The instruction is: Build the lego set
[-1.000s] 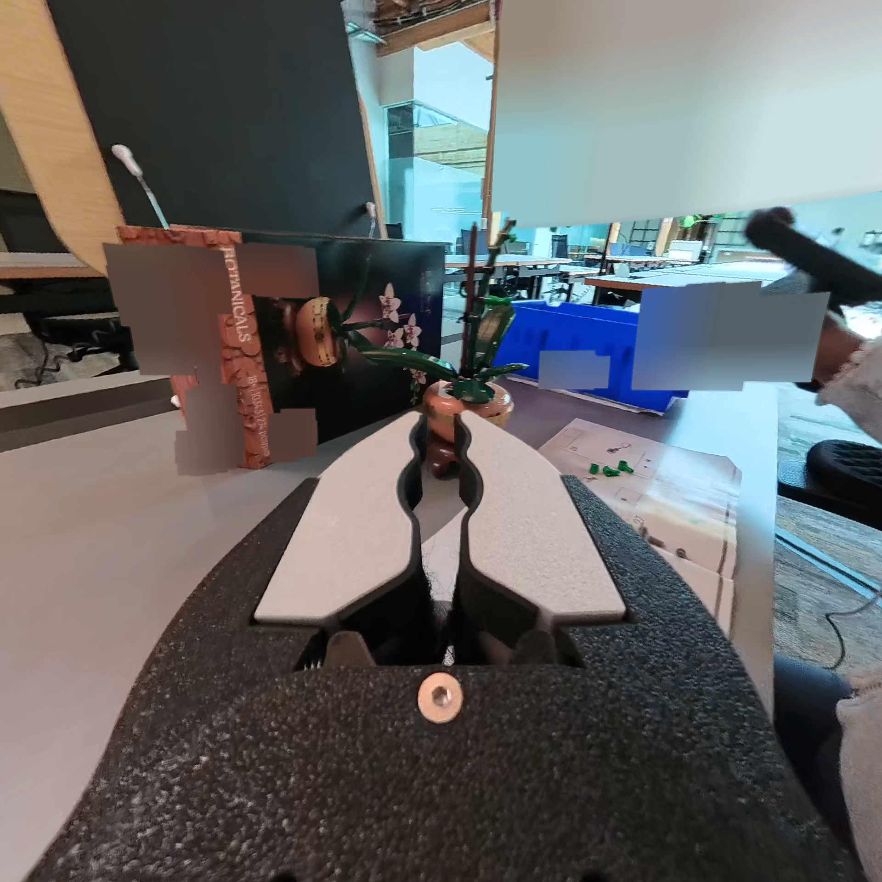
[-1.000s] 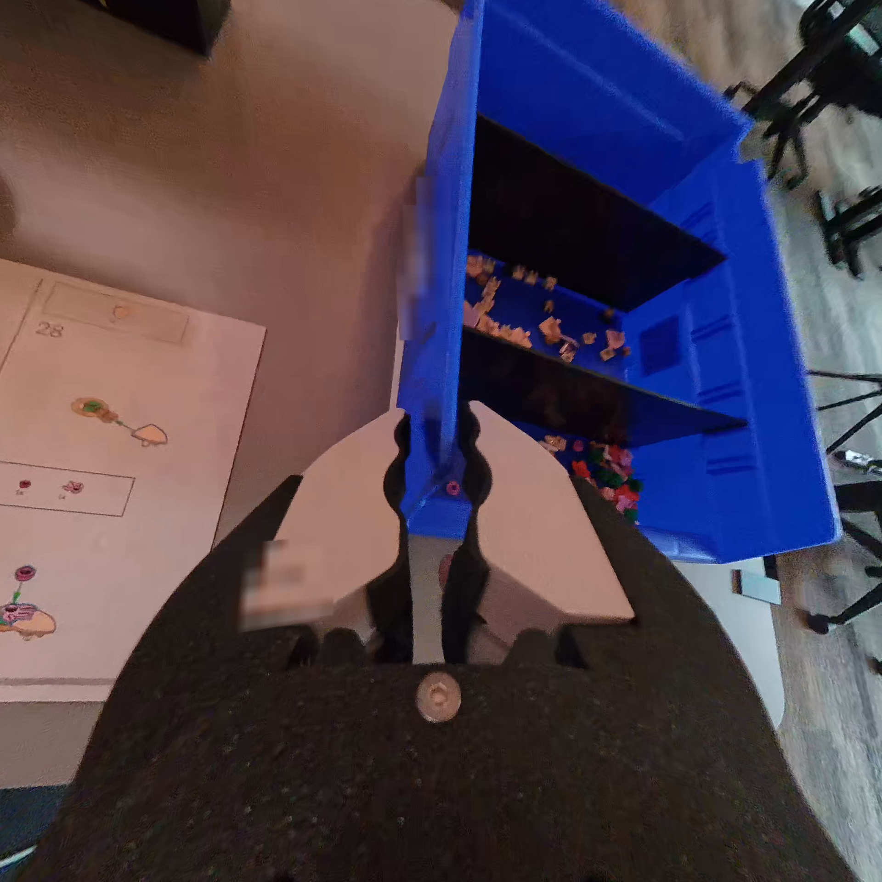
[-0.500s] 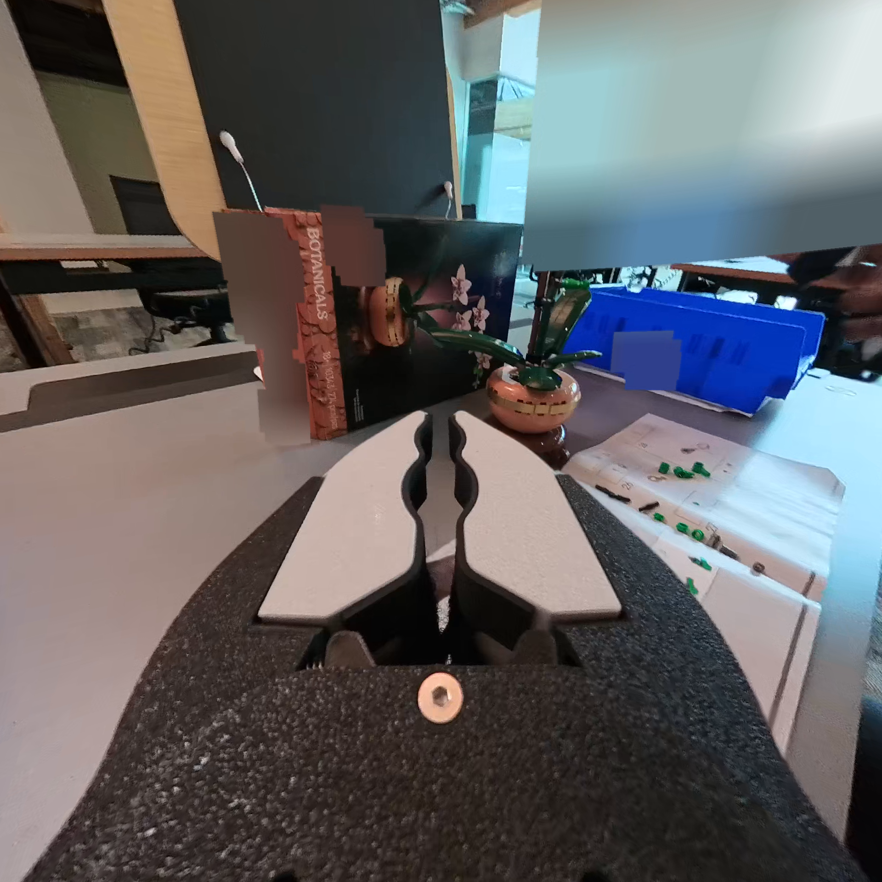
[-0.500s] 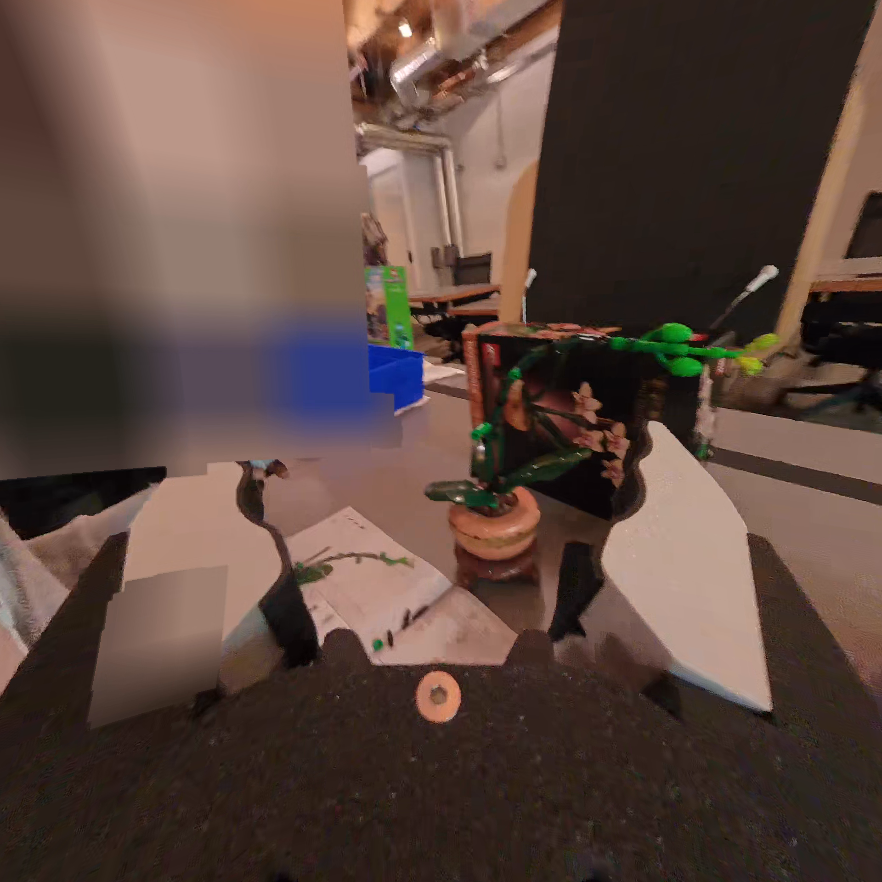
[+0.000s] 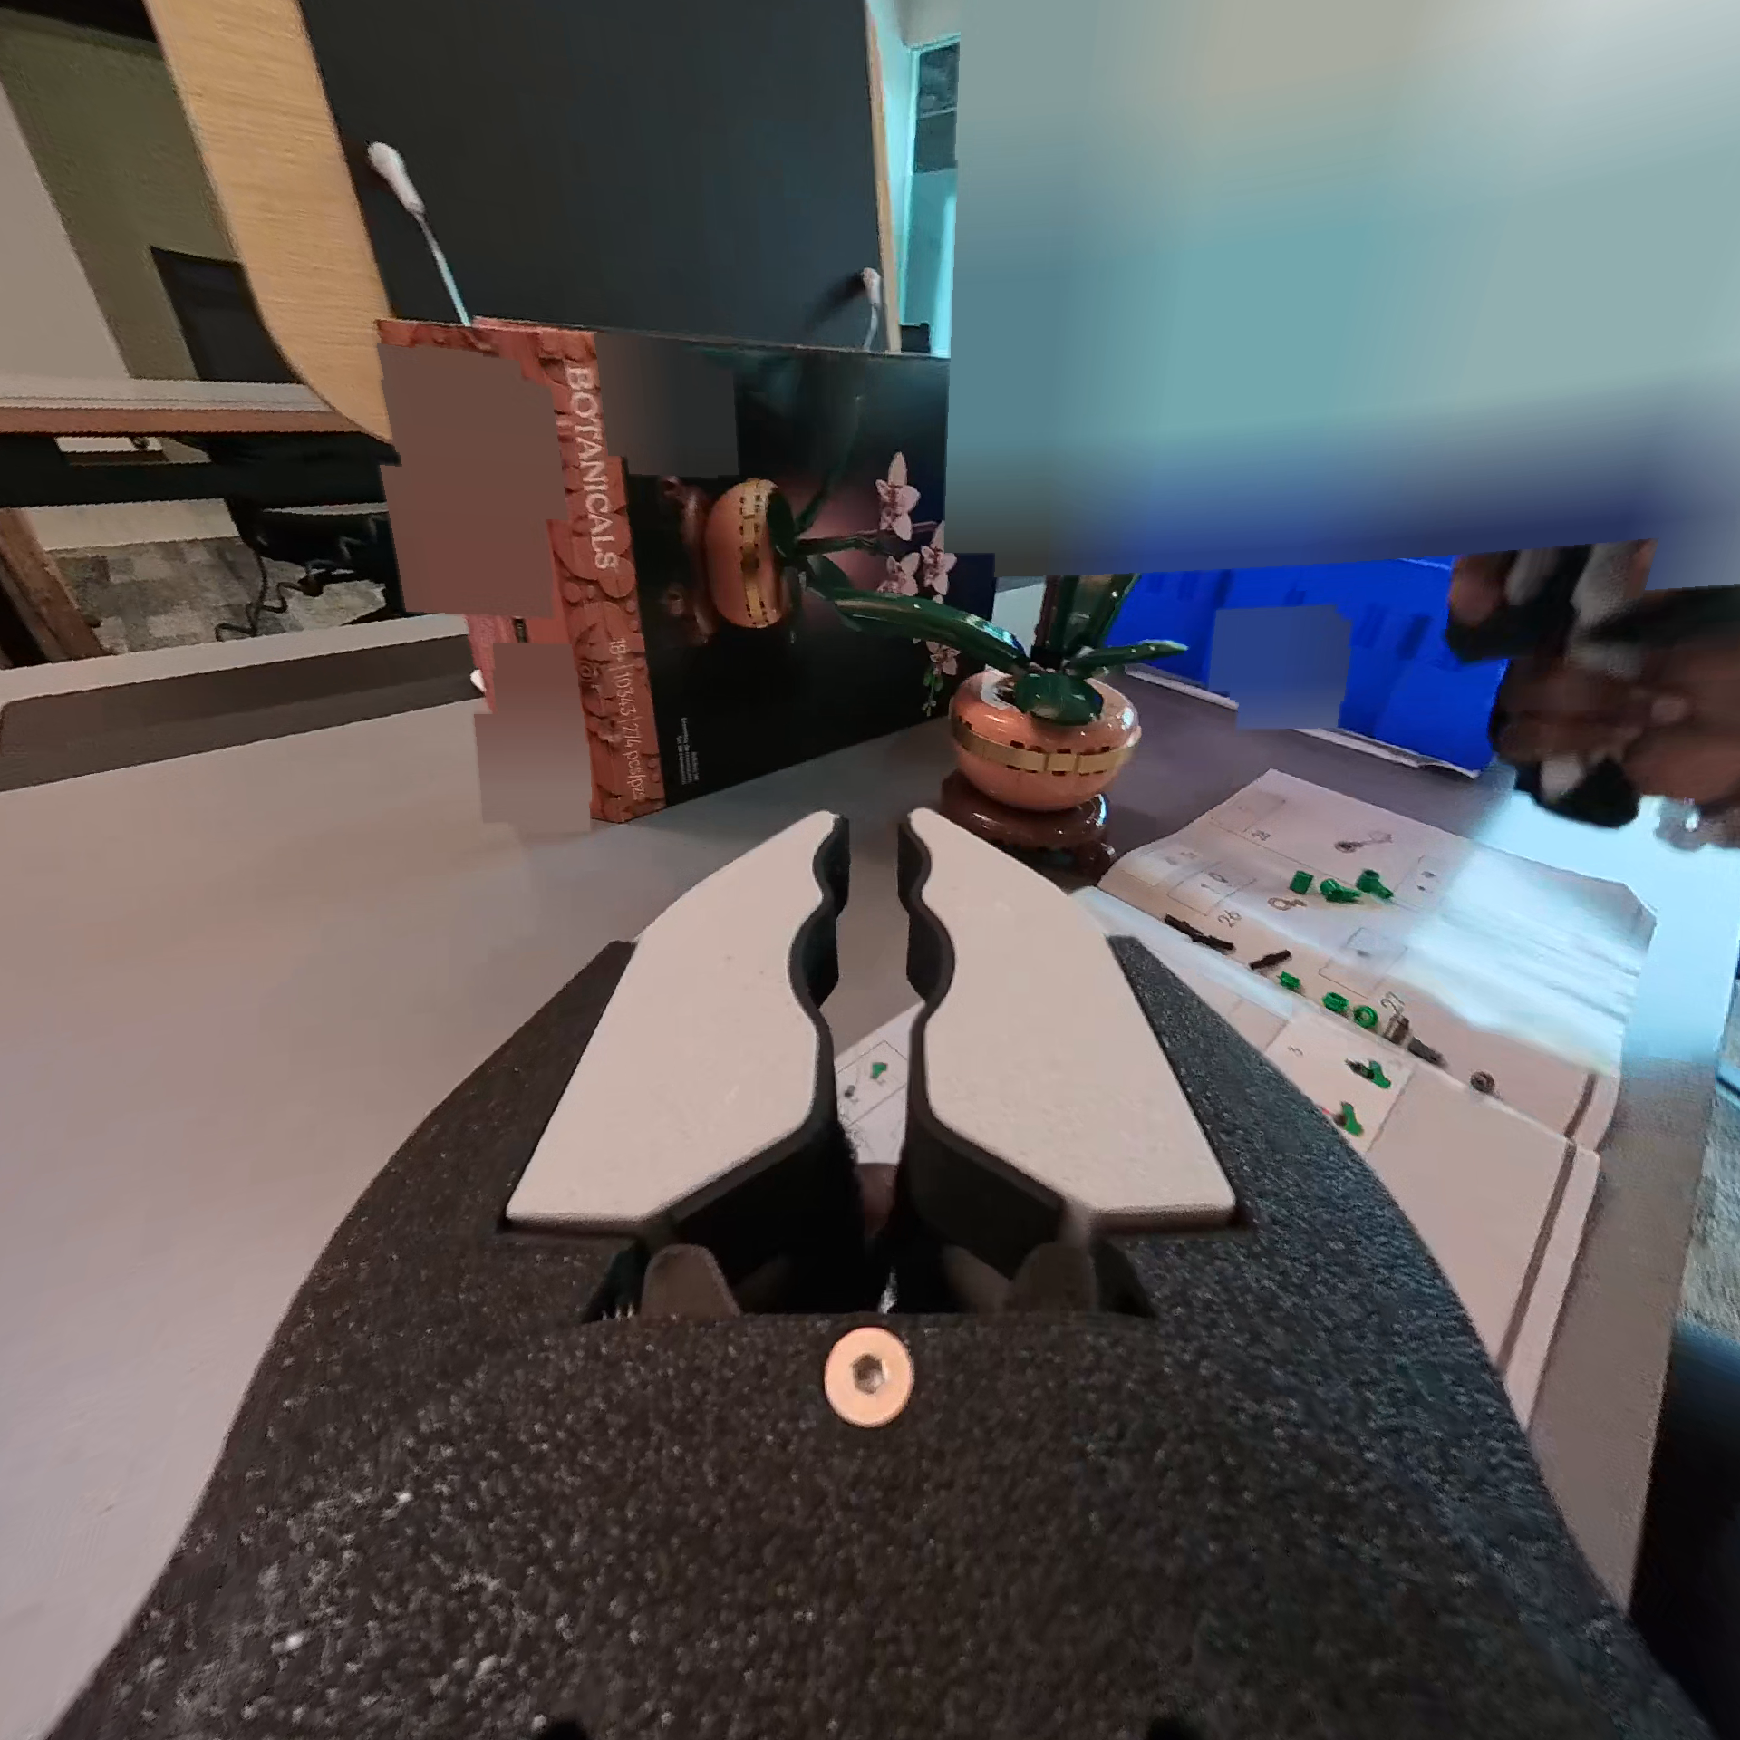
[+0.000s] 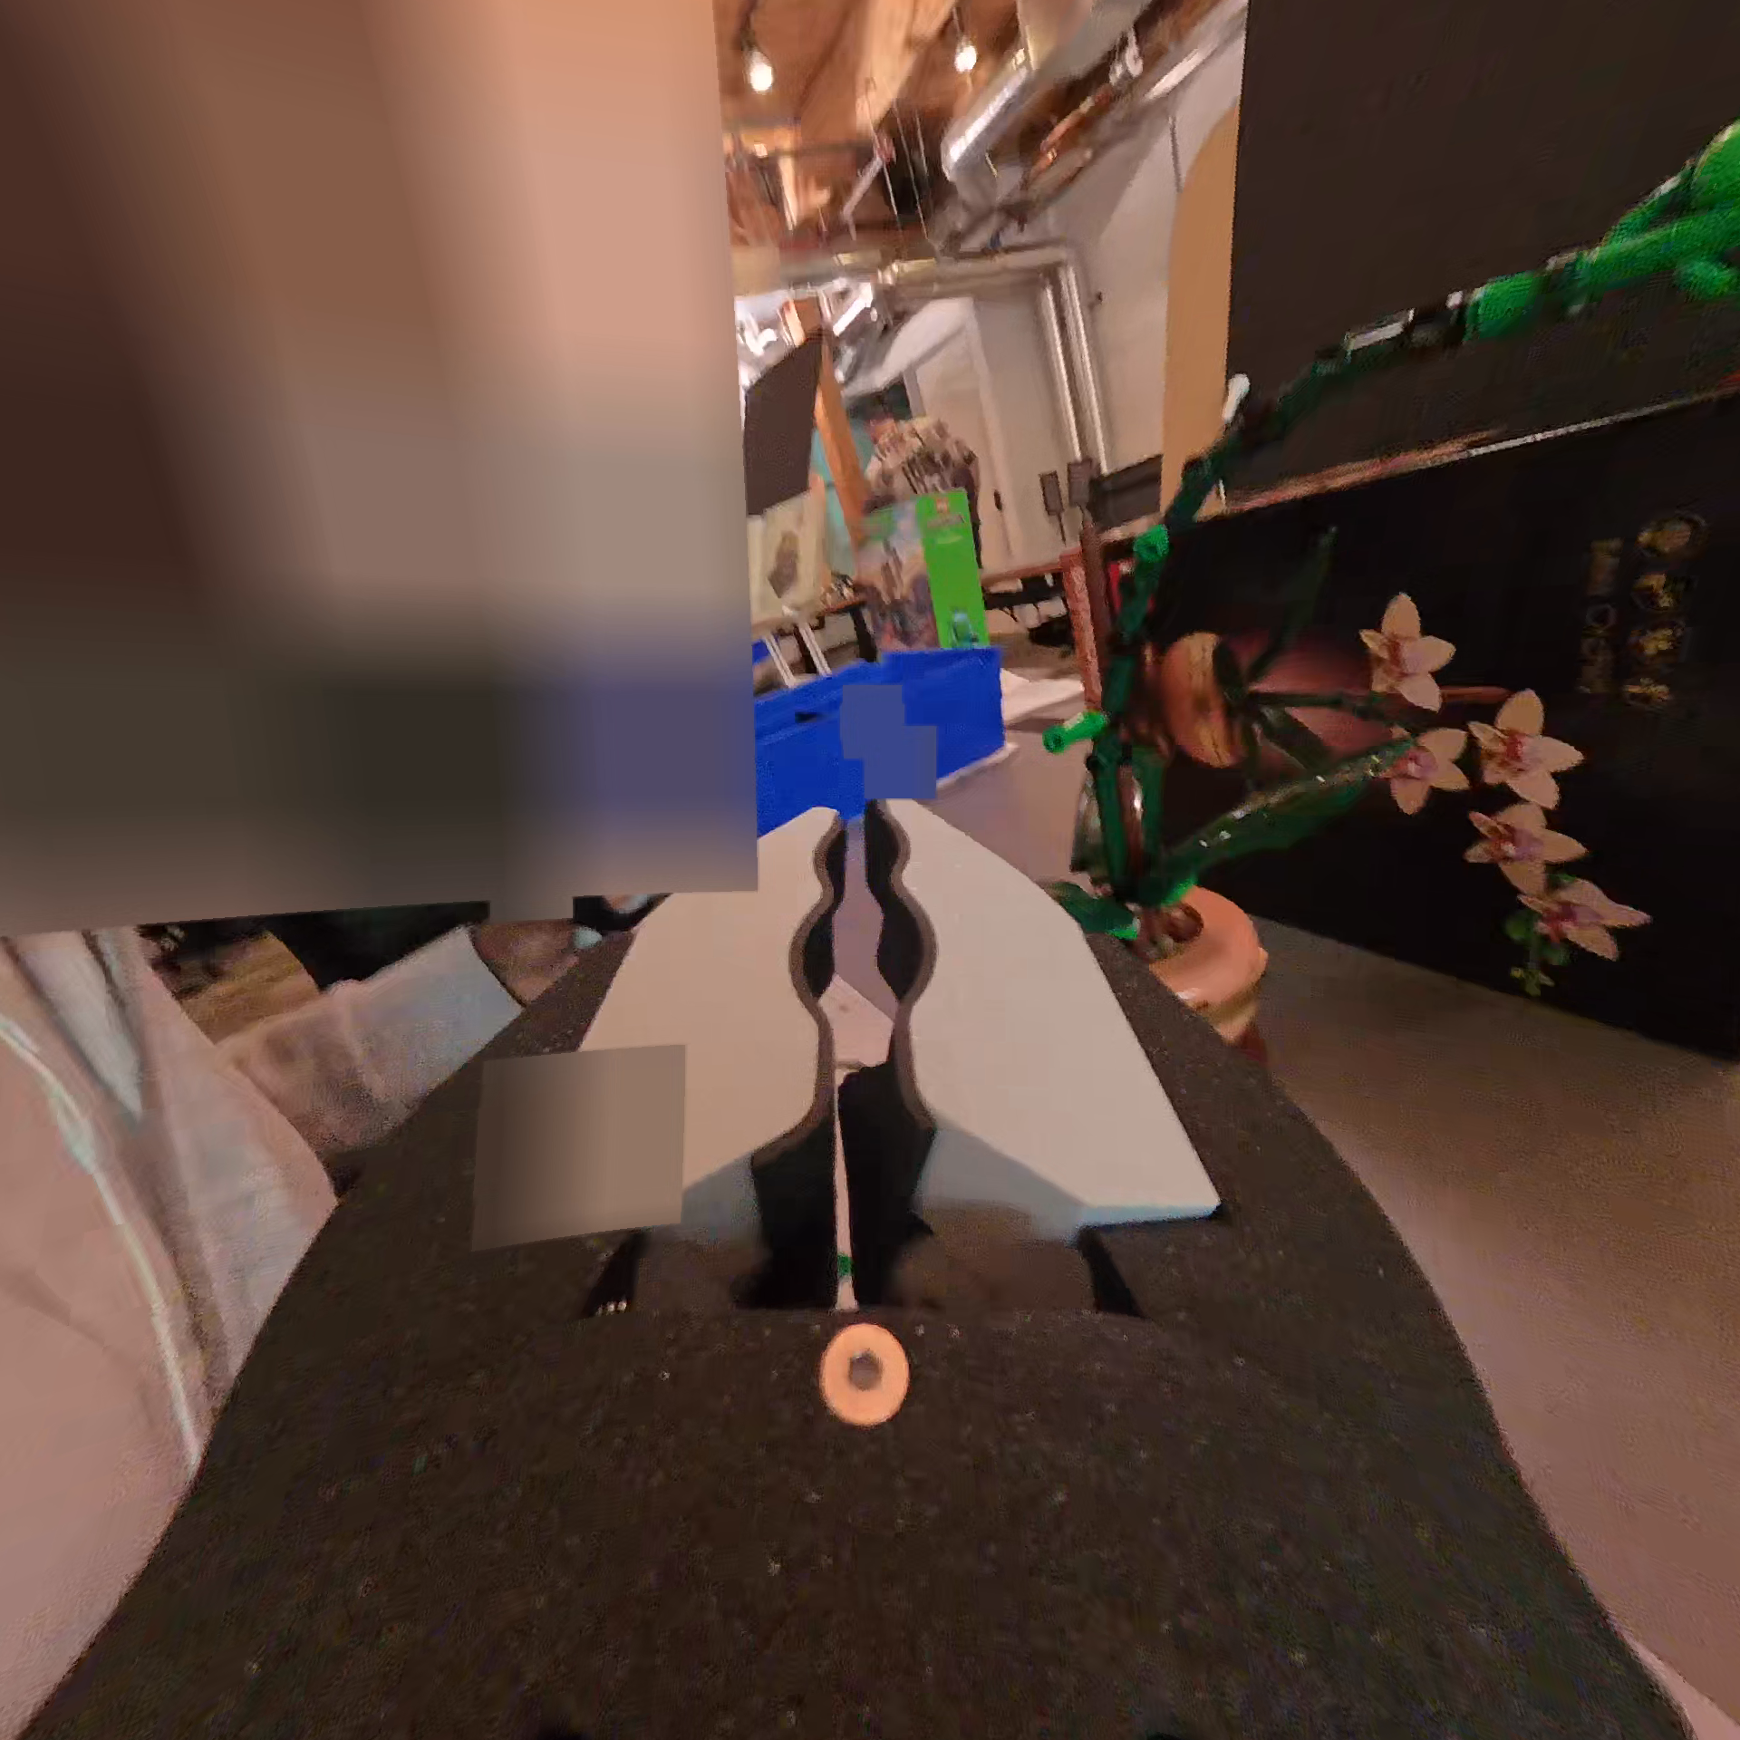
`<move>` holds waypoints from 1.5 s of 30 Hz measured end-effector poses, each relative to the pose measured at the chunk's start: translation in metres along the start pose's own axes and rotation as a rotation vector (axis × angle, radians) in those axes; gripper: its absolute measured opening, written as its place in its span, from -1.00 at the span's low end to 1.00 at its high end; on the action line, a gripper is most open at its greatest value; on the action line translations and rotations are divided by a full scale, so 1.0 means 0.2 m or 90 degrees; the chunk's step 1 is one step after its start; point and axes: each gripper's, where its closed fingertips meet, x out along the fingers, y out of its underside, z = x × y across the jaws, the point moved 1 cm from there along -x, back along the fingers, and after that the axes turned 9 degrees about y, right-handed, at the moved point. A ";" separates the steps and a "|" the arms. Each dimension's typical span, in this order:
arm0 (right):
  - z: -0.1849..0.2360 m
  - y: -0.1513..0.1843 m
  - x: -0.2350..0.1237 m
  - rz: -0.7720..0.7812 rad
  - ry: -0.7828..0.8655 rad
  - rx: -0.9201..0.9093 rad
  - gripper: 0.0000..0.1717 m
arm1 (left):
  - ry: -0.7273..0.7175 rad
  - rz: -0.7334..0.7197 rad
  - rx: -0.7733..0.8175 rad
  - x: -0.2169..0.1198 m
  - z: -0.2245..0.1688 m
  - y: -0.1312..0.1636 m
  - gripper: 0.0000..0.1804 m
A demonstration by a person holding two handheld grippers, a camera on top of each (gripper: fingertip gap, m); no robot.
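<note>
Left wrist view: the grey table (image 5: 235,942) fills 9 o'clock and is bare there. A dark box with printed flowers (image 5: 781,565) stands upright at 12, and a blue bin (image 5: 1393,659) sits behind at 2.

The brick-built plant is at 1 o'clock, just past my left tool (image 5: 871,829). It has a round salmon pot (image 5: 1040,744) with a gold band on a dark brown stand, upright. Dark green strap leaves fan out of it, and the stem tops are hidden by a blur patch. The open booklet (image 5: 1506,942) lies at 2-3 o'clock, touching or just beside the stand. Loose small green pieces (image 5: 1337,885) and a few dark ones are scattered on it.

The left tool is released: fingers a little apart, table visible through the slit, nothing in it. It is near the pot but clear of it.

In the right wrist view, the right tool (image 6: 855,814) is all but clenched. Only a sliver shows between the wavy pads, and I see nothing in it. The plant sits at 2-3 o'clock, very near the right finger. Its thin green stems (image 6: 1130,659) lean outward, with brighter green buds at the top right.

Risks, as I judge them:
- The right view is smeared. A sideways drift toward 3 o'clock could clip a leaf or stem and snap a joint or tip the pot off its stand.
- The pieces lie loose on paper near the table edge, so a brush of the tool or a sleeve (image 6: 141,1130) could sweep them off.
- The upright box could topple if bumped.
</note>
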 end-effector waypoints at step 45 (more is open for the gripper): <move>-0.15 0.51 -0.18 0.507 0.021 -0.363 -0.83 | 0.032 -0.030 0.035 0.02 -0.04 0.02 -0.96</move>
